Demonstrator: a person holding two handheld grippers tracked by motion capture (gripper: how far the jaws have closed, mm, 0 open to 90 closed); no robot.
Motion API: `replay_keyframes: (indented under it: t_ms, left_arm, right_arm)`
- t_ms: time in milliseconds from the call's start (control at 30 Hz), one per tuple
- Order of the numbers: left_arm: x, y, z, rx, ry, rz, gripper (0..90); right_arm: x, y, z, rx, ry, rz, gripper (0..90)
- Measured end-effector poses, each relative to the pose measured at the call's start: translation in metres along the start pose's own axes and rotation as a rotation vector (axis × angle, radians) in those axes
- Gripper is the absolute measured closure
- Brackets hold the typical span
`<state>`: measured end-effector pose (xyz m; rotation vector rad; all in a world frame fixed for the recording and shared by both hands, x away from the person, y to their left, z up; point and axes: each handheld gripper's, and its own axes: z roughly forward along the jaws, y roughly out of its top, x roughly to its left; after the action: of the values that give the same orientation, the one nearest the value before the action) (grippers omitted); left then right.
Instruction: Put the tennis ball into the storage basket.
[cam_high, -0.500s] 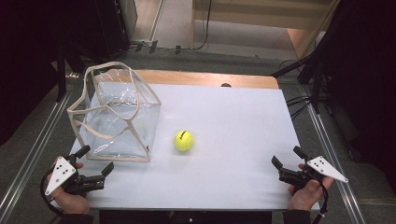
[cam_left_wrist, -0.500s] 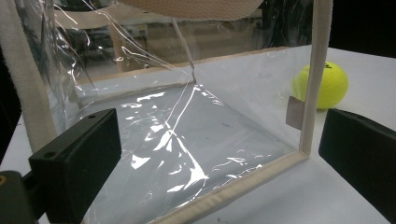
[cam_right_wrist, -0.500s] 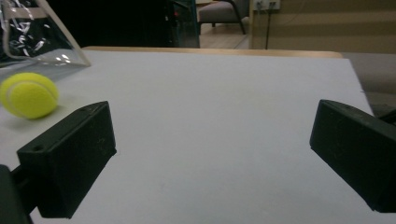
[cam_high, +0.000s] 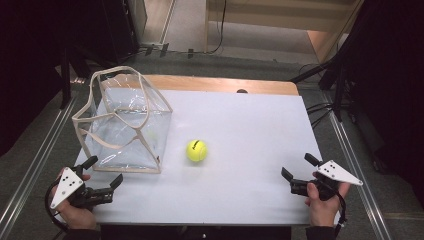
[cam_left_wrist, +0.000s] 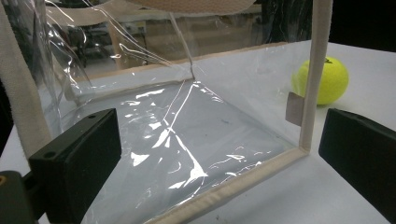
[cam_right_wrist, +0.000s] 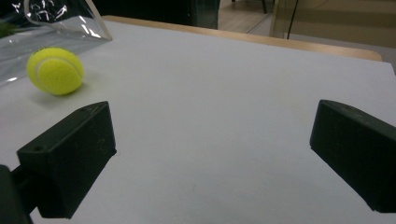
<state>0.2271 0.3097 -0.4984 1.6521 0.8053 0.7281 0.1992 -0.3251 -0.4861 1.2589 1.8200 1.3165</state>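
Observation:
A yellow tennis ball (cam_high: 196, 150) lies on the white table (cam_high: 250, 135), just right of a clear plastic bag (cam_high: 125, 125) with beige trim and handles that stands open at the left. In the left gripper view the bag (cam_left_wrist: 187, 130) is close in front of the jaws and the ball (cam_left_wrist: 327, 80) lies behind its corner. My left gripper (cam_high: 102, 172) is open at the front left, near the bag's front edge, holding nothing. My right gripper (cam_high: 298, 168) is open at the front right, well apart from the ball (cam_right_wrist: 55, 70), with bare table between its jaws.
A wooden strip (cam_high: 220, 84) runs along the table's far edge. Metal rails (cam_high: 350, 145) flank the table on both sides, and dark stands and cables sit on the floor beyond it.

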Motion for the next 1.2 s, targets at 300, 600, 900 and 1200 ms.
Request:
replay_keyframes:
  t_ms: [300, 600, 900, 1200]
  left_arm:
    - [-0.001, 0.0, 0.0, 0.008, 0.0, 0.002, 0.0]
    - [0.0, 0.0, 0.0, -0.002, -0.009, -0.003, 0.0]
    - [0.0, 0.0, 0.001, 0.005, -0.006, 0.002, 0.0]
    - [0.0, 0.0, 0.001, 0.006, -0.01, 0.009, 0.0]
  right_arm:
    - [0.008, 0.015, 0.005, 0.062, 0.017, -0.05, 0.0]
    - [0.023, 0.036, 0.023, 0.115, 0.043, -0.156, 0.0]
    - [0.034, 0.054, 0.039, 0.157, 0.089, -0.202, 0.0]
    - [0.043, 0.06, 0.052, 0.194, 0.124, -0.235, 0.0]
